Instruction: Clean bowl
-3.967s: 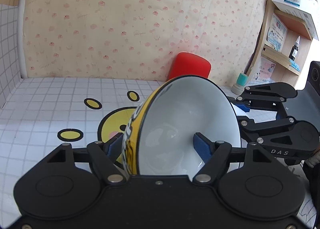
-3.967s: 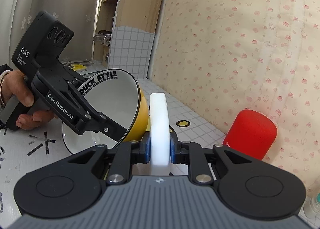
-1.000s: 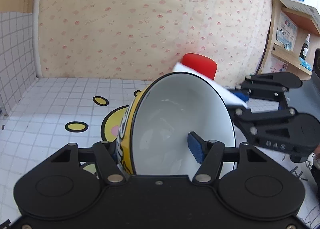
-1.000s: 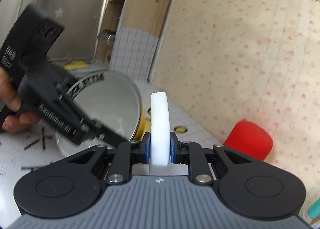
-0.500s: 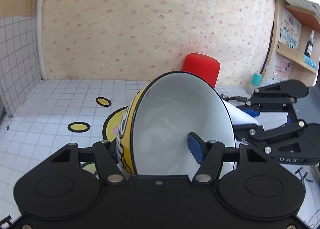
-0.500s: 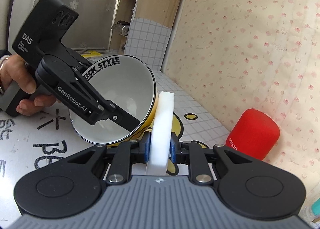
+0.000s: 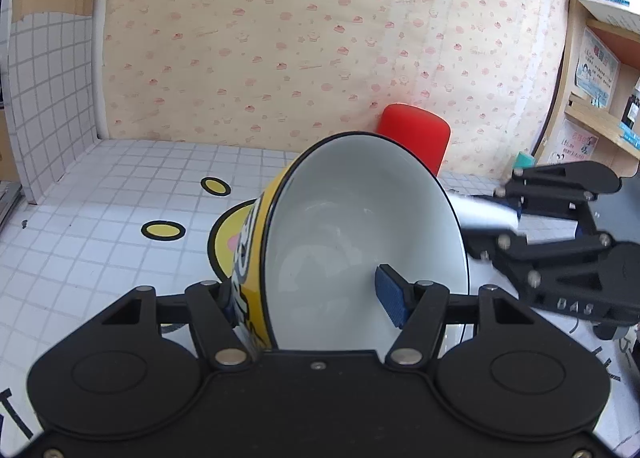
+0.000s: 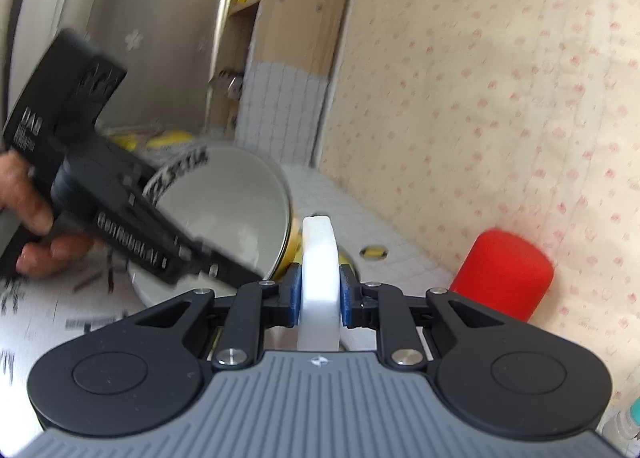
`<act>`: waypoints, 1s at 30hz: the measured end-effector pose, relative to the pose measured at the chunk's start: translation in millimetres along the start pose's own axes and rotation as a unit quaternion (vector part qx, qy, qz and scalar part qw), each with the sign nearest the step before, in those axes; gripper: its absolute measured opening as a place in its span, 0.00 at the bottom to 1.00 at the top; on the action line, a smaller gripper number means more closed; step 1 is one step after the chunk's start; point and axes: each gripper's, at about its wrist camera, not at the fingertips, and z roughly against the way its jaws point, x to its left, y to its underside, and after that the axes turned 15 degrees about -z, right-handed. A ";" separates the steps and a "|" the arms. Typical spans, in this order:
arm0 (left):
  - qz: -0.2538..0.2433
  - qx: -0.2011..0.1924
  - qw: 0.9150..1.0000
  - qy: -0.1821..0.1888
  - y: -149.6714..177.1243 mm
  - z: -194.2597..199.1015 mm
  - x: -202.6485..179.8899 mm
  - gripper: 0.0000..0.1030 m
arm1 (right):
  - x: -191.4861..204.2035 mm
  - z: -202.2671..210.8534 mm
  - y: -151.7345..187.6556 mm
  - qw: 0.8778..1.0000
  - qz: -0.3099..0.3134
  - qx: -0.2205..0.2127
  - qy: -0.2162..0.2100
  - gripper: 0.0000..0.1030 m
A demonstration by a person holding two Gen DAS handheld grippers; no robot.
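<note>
The bowl (image 7: 360,226), yellow outside and white inside with black lettering, is tipped on its side with its mouth turned to the right. My left gripper (image 7: 308,298) is shut on the bowl's wall, with one blue pad inside and the other finger behind the yellow side. My right gripper (image 8: 320,294) is shut on a white sponge (image 8: 320,258) held upright on edge. The sponge stands just outside the rim of the bowl (image 8: 224,198); whether they touch I cannot tell. In the left wrist view the right gripper (image 7: 496,214) and its sponge (image 7: 484,212) are blurred.
A red cylinder (image 7: 416,134) stands against the patterned back wall, behind the bowl. Wooden shelves (image 7: 600,58) with boxes and bottles rise at the right. The tiled tabletop (image 7: 100,198) carries yellow duck-print patches. A person's hand (image 8: 32,226) grips the left tool's handle.
The right gripper with the sponge has shifted beside the bowl's rim and now shows motion blur. The bowl stays tilted in the left gripper's hold.
</note>
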 end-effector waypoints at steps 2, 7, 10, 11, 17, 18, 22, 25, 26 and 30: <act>0.002 0.000 1.000 0.002 0.0 0.0 0.5 0.63 | -0.4 0.1 2.6 1.000 0.004 0.010 -0.003 0.22; 0.007 0.000 1.000 0.006 1.2 0.6 1.7 0.63 | 0.0 -0.7 -4.7 0.999 -0.019 -0.030 0.009 0.21; 0.007 0.000 1.000 0.007 1.3 1.0 1.4 0.63 | 1.7 -0.2 -7.4 0.999 -0.021 -0.045 0.013 0.21; 0.008 0.000 1.000 0.007 1.3 1.0 1.4 0.63 | 1.2 0.6 -7.7 0.999 -0.022 -0.047 0.012 0.21; 0.006 0.006 1.000 0.015 0.6 -1.1 -1.0 0.63 | -4.7 3.6 -4.3 0.999 -0.023 -0.031 0.007 0.22; 0.004 0.008 1.000 0.017 0.4 -1.5 -2.0 0.63 | -6.1 3.9 -3.6 0.999 -0.024 -0.031 0.008 0.22; 0.000 0.009 1.000 0.017 0.6 -2.4 -4.4 0.63 | -14.1 5.0 -2.3 0.998 -0.047 -0.027 0.007 0.24; 0.005 0.005 1.000 0.017 1.3 -1.4 -3.4 0.63 | -15.1 6.1 -1.9 0.998 -0.056 -0.027 0.002 0.24; 0.008 0.001 1.000 0.014 1.3 -0.5 -4.1 0.63 | -14.4 6.9 -2.0 0.998 -0.054 -0.026 0.000 0.24; 0.018 -0.017 1.000 0.006 0.4 2.2 -5.9 0.63 | -10.3 14.8 -0.3 0.999 -0.035 -0.019 -0.022 0.24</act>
